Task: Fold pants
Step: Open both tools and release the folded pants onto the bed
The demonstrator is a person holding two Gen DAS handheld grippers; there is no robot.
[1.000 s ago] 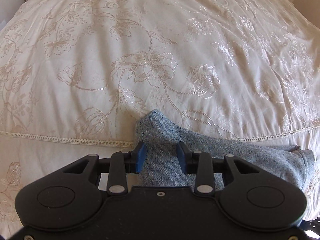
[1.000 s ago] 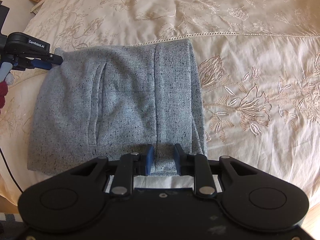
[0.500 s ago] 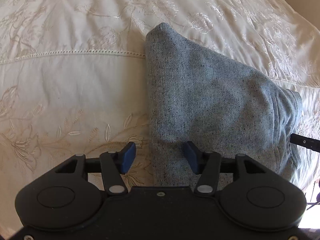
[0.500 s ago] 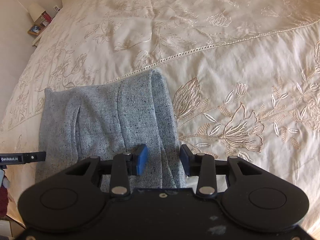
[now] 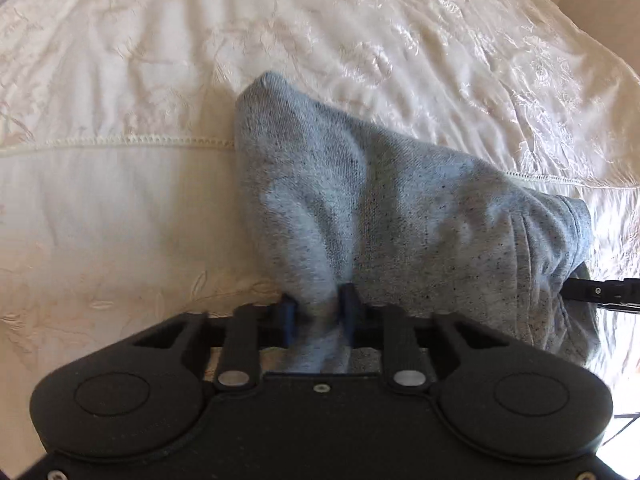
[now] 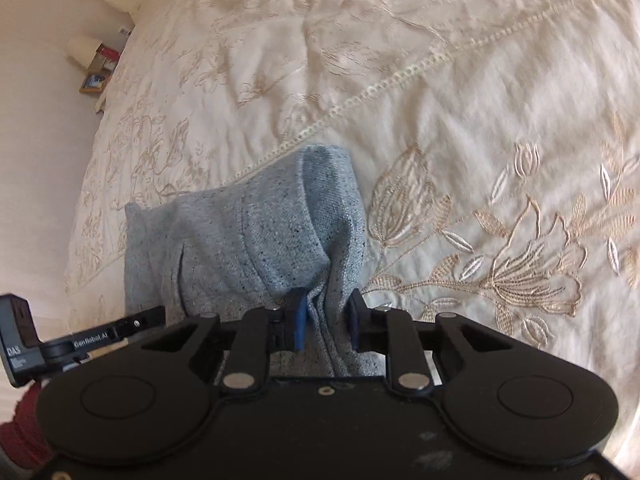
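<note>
With the left gripper (image 5: 318, 314) and right gripper (image 6: 326, 318) having just closed, each pinching a bunch of the grey pants (image 5: 400, 208) on the bedspread (image 5: 120, 208), lift both near corners evenly, probably through every layer.

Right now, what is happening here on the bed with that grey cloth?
A person is folding speckled grey knit pants on a cream embroidered bedspread, with a handheld gripper in each hand. The left gripper and the right gripper have just been closing, and each now pinches a bunch of the fabric at the near edge. The pants already lie partly folded.
</note>
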